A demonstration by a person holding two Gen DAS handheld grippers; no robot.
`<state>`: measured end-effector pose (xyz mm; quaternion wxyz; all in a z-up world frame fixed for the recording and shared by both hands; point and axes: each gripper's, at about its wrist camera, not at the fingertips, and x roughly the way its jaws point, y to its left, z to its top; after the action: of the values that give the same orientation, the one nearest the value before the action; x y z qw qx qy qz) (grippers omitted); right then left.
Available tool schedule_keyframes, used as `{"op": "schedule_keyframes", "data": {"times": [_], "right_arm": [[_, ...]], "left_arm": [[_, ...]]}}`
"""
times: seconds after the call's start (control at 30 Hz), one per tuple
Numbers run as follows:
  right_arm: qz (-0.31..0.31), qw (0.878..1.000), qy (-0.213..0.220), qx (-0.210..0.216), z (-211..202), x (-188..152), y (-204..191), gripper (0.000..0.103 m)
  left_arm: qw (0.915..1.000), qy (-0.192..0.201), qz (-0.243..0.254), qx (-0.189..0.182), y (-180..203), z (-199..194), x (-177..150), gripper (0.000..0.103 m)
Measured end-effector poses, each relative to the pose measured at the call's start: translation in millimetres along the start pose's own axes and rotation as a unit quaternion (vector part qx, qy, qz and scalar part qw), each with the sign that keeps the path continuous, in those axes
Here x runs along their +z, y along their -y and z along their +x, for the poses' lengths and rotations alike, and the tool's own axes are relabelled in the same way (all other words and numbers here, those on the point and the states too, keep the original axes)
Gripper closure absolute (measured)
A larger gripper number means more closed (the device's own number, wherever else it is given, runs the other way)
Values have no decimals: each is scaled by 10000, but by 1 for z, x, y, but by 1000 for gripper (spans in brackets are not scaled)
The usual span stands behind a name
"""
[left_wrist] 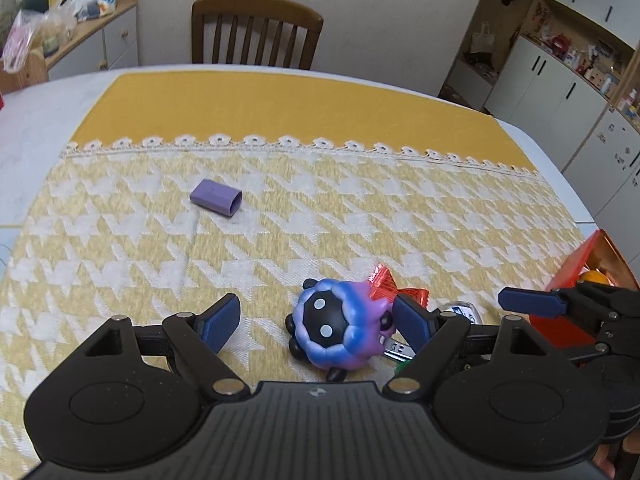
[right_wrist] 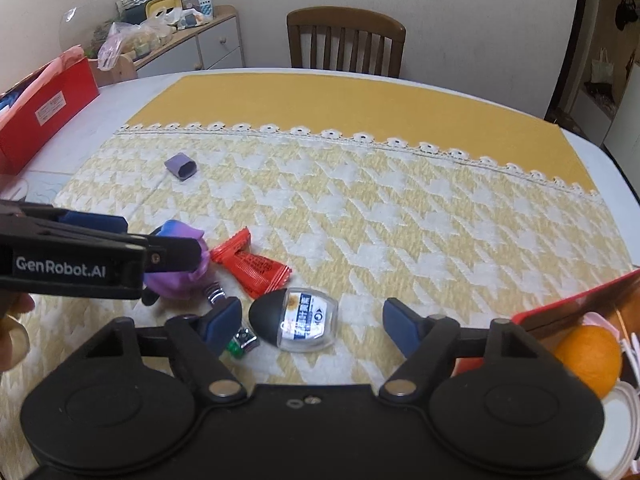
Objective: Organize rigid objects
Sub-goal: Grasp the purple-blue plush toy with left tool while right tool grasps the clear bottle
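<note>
A blue and purple sheep toy (left_wrist: 340,326) lies on the yellow patterned cloth, between the fingers of my open left gripper (left_wrist: 320,320), nearer its right finger; it also shows in the right wrist view (right_wrist: 182,264). My right gripper (right_wrist: 312,326) is open around a small clear case with a black end (right_wrist: 296,318). A red snack wrapper (right_wrist: 252,262) lies just behind the case, and nail clippers (right_wrist: 240,338) lie by my right gripper's left finger. A small purple cap (left_wrist: 216,197) lies alone farther back on the cloth.
A red box (right_wrist: 44,108) stands on the table's left side. Another red container (right_wrist: 576,308) at the right holds an orange (right_wrist: 592,354). A wooden chair (left_wrist: 256,32) stands behind the table. Cluttered cabinets line the walls.
</note>
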<state>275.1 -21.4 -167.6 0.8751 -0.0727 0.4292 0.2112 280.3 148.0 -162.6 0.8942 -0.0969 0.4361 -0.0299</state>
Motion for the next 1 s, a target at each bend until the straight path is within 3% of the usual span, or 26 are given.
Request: {"op": "schedule_keyframes", "data": {"times": [0.3,0.5,1.0], "right_arm": [[-6,10000,-78,59,14,1,-2,37],[-8,9999,-88,128,13,0,-2,50],[-62,10000,20,15,-7,-4,-2,51]], "left_arm": [[9998,-70,-78,-155,2,12,0,22],[9992,-32,-52,-388,9,12,-3,46],[9999,-6,122,-82,16,-2,-11,46]]}}
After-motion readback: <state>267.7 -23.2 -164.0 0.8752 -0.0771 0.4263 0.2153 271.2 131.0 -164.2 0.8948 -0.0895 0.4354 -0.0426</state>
